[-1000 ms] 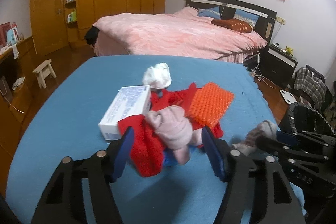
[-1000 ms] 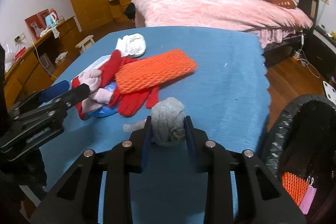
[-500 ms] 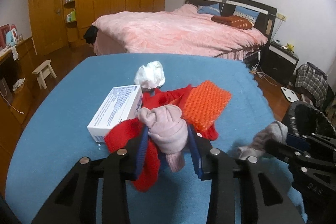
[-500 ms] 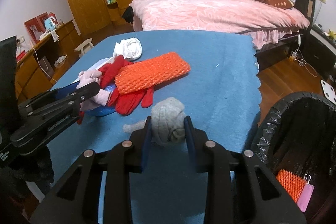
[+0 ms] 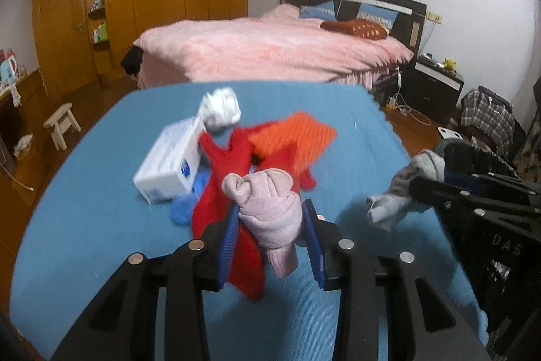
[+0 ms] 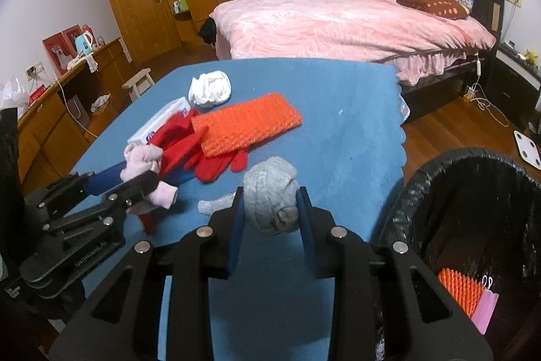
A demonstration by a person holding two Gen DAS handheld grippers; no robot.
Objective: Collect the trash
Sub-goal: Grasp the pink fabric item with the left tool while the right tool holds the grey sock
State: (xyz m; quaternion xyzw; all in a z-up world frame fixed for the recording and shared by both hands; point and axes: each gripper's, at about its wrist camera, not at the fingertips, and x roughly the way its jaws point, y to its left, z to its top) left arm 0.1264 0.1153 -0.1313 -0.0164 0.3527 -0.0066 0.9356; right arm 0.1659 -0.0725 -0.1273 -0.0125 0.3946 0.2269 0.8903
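Observation:
My left gripper (image 5: 270,219) is shut on a rolled pink sock (image 5: 270,205) and holds it above the blue table (image 5: 101,225); a red glove (image 5: 230,178) hangs up with it. The sock also shows in the right wrist view (image 6: 142,158). My right gripper (image 6: 270,208) is shut on a rolled grey sock (image 6: 270,192), lifted near the table's right edge; it also shows in the left wrist view (image 5: 405,185). On the table lie an orange mesh pad (image 6: 247,124), a white box (image 5: 169,158), a white crumpled wad (image 6: 211,88) and a blue crumpled piece (image 5: 182,208).
A black-lined trash bin (image 6: 473,198) stands on the floor right of the table, holding an orange brush (image 6: 460,290) and a pink item. A pink bed (image 6: 338,22), wooden wardrobes, a small stool (image 5: 62,124) and a left-hand sideboard surround the table.
My left gripper closed on the pink sock and lifted it, dragging the red glove up. My right gripper carried the grey sock up and toward the bin.

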